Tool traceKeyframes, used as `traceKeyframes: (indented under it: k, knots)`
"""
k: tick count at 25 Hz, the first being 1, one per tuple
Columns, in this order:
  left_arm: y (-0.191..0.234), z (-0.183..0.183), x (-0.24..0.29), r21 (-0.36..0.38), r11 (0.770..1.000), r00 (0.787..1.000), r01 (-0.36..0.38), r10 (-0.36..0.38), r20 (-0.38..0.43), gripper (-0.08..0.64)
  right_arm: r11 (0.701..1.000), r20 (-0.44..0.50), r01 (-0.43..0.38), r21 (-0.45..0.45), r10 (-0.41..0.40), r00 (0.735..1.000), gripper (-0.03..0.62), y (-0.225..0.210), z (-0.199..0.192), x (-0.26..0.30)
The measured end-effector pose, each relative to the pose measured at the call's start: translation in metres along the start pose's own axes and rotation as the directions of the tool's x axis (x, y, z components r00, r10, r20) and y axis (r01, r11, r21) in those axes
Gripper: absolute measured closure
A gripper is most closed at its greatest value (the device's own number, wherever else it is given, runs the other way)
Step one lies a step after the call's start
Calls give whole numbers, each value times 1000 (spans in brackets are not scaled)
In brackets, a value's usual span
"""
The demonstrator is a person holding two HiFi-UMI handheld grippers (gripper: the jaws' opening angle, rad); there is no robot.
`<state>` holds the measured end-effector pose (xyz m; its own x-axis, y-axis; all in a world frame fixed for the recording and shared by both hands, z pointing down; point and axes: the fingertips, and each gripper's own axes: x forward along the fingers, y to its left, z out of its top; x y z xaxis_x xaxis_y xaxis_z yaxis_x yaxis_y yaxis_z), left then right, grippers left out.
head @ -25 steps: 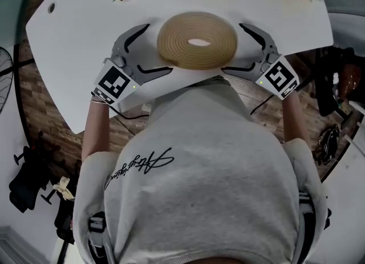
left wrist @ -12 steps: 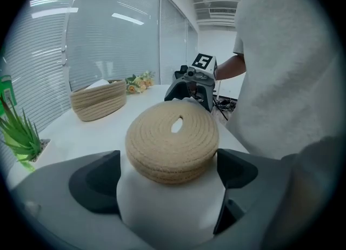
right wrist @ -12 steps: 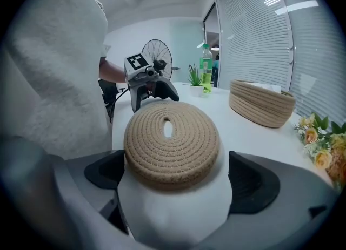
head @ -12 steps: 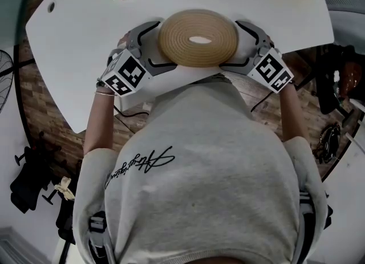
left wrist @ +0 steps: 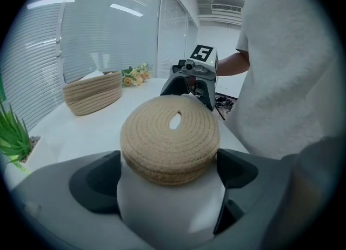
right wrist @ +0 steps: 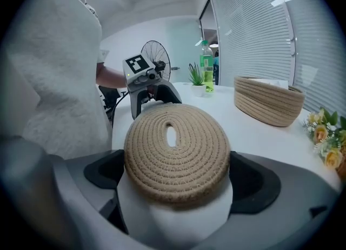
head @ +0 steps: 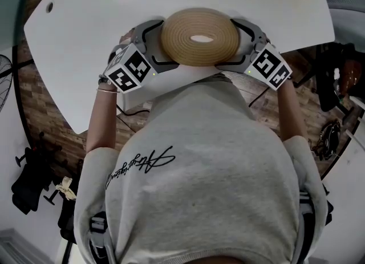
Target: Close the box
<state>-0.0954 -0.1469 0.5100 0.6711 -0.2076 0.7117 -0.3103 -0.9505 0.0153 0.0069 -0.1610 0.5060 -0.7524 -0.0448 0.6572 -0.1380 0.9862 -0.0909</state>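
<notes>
Step, as judged: lid pickup. Woven lid [head: 199, 36] lies flat at the desk [head: 74, 40] edge, well apart from the basket [right wrist: 267, 100]. L hand-held gripper [left wrist: 168, 174] and R hand-held gripper [right wrist: 175, 176] straddle it, jaws apart, not clamped; R's jaws have just been opening. Next prob. needs an even squeeze from both sides, then a level lift to the basket.

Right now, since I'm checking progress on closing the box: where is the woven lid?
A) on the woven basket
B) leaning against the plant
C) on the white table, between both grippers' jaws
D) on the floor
C: the woven lid lies on the white table between the jaws of the left gripper and the right gripper, whose jaws have just been opening; the woven basket stands apart with no lid.
</notes>
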Motion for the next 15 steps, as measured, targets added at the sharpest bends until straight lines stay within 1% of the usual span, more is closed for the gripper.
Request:
traceKeyframes:
  k: [5,9,15]
  knots:
    - [0,0,1,3,1000,1000,6,-6,-9,28,1000,-1,11,-12,-11,1000,-2,0,0,2]
    - [-3,0,1,10,1000,1000,13,-13,0,28,999,11,27,-32,-26,1000,-2,2,-1,1]
    - [1,1,1,12,1000,1000,9,-9,5,28,998,20,48,-35,-47,999,-2,-1,1,2]
